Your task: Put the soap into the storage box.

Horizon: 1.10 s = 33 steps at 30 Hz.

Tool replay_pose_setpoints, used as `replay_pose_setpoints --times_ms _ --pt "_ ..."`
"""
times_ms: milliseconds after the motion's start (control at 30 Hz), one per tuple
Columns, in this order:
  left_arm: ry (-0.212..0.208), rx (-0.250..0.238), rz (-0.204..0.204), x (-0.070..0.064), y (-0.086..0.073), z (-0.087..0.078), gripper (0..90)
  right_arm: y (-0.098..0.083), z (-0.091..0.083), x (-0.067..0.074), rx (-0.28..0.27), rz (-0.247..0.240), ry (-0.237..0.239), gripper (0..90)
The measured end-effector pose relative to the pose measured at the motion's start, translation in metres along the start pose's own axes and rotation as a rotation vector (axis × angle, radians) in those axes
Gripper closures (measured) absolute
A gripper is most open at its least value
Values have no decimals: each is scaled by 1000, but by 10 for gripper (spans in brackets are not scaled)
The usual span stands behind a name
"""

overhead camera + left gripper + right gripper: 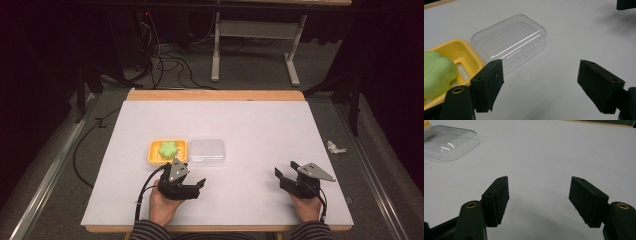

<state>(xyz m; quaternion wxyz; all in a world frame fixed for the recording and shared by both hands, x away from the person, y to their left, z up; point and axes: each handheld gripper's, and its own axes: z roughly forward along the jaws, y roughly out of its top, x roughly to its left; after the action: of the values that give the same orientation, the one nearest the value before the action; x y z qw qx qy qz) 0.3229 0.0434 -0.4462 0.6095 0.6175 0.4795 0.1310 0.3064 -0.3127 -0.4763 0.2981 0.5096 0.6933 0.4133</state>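
A yellow tray (pixel 154 158) sits left of centre on the white table, with a light green lumpy block (pixel 168 148) resting in it. A clear plastic lid (pixel 207 151) lies flat against the tray's right side. My left gripper (pixel 199 187) is just in front of the tray, open with nothing between its jaws. In the left gripper view, the gripper (pixel 540 72) has the lid (pixel 511 45) ahead of it, with the tray (pixel 461 50) and green block (pixel 436 72) to the left. My right gripper (pixel 286 169) rests near the front right, also open and holding nothing (pixel 539 187). The lid (pixel 449 143) lies far to its left.
The table's wooden far edge (pixel 215 95) runs across the back. A crumpled white scrap (pixel 336 147) lies on the floor to the right of the table. Cables (pixel 170 65) and a desk frame (pixel 255 30) are on the floor beyond.
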Motion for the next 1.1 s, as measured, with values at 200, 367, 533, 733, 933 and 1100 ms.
replay_pose_setpoints --times_ms 200,367,533,733,933,1100 --pt "-3 6 -10 0 -4 4 212 0 0 0 -3 1 0 330" --pt "-5 8 -18 0 -6 8 211 0 0 0 -3 1 0 330" --pt "-3 4 -15 -1 -9 10 203 0 0 0 -2 1 0 330" --pt "-3 19 -7 -1 -13 14 202 0 0 0 1 0 1 330" --pt "-2 29 -8 -1 -16 18 202 0 0 0 0 0 1 330" --pt "7 40 -17 1 -22 21 202 0 0 0 1 -1 1 331"
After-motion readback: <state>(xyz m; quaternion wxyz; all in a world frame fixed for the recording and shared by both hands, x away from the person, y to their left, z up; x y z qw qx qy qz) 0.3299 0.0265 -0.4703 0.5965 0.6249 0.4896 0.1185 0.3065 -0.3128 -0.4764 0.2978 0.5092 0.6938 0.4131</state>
